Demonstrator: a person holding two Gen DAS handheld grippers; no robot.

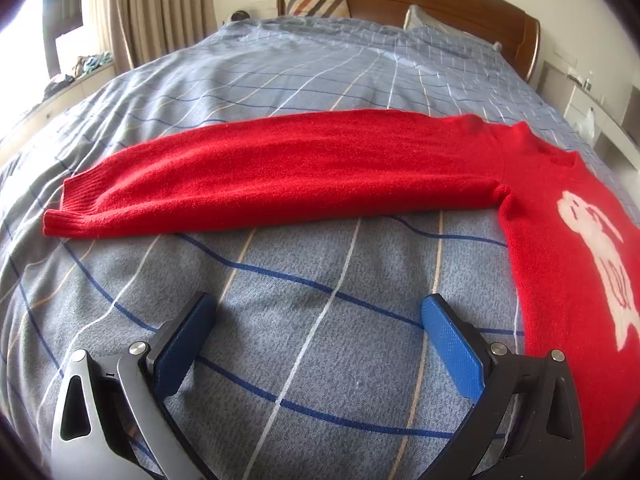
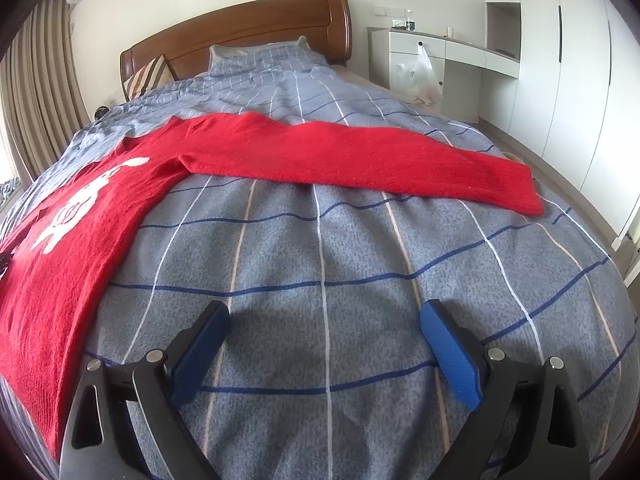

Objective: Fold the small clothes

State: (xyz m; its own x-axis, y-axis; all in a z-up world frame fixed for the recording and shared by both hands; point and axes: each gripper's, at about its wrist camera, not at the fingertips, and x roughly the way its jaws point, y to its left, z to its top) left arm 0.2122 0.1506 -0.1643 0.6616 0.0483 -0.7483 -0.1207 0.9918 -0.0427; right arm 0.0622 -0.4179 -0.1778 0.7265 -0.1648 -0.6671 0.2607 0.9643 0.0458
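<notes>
A small red sweater (image 1: 568,248) with a white animal figure lies flat on the bed, front up. In the left wrist view one sleeve (image 1: 260,176) stretches out to the left, its cuff at the far left. In the right wrist view the same sweater (image 2: 68,236) lies at the left, and its other sleeve (image 2: 360,160) reaches out to the right. My left gripper (image 1: 318,312) hovers open over bare cover, just short of the sleeve, nothing between its blue pads. My right gripper (image 2: 324,320) is open too, over bare cover below the other sleeve.
The bed carries a grey-blue checked cover (image 1: 312,72) and ends in a wooden headboard (image 2: 240,28) with pillows (image 1: 316,0). Curtains (image 1: 160,4) hang on the left side. A white desk with a plastic bag (image 2: 420,76) and wardrobe doors (image 2: 560,60) stand on the right.
</notes>
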